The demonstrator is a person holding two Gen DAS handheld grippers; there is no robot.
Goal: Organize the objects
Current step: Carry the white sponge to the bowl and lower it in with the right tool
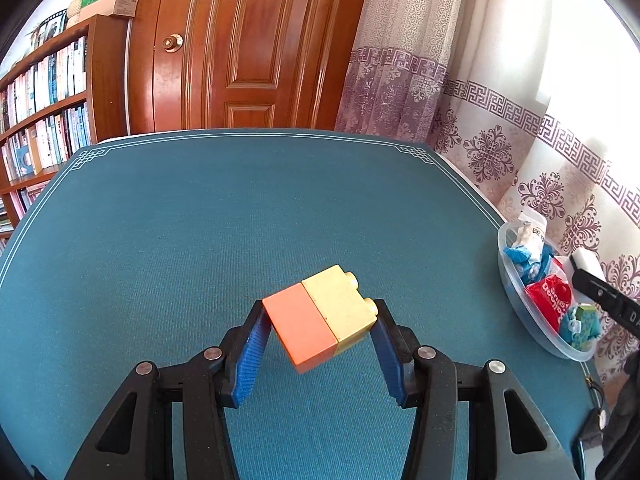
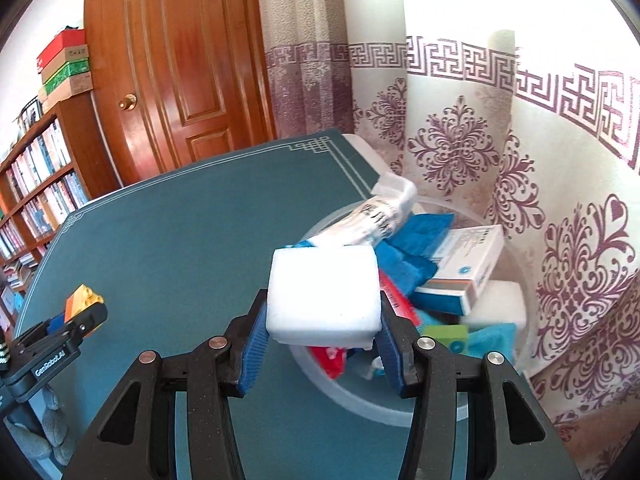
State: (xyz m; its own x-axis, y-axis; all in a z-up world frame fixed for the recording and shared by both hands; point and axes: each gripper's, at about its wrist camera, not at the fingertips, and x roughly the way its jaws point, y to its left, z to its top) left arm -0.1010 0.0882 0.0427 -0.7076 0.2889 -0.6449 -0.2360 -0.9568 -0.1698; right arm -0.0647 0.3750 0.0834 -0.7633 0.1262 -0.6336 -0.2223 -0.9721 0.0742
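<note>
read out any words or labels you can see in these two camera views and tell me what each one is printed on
"GenRoboAI": white letters on the black body of the left gripper, seen in the right wrist view.
"DA": only these letters show on the black body of the right gripper, cut off at the frame edge.
Red packet in the clear tub: white lettering, upside down, unreadable.
White tube, white and blue box, book spines: too blurred to read.

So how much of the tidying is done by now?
Mostly done, it seems. The clear tub already holds packets, a small box and cloths. The right gripper holds a white foam block just above the tub, while the left gripper holds the orange-and-yellow toy brick over the table. Both remain to be dropped in.
</note>
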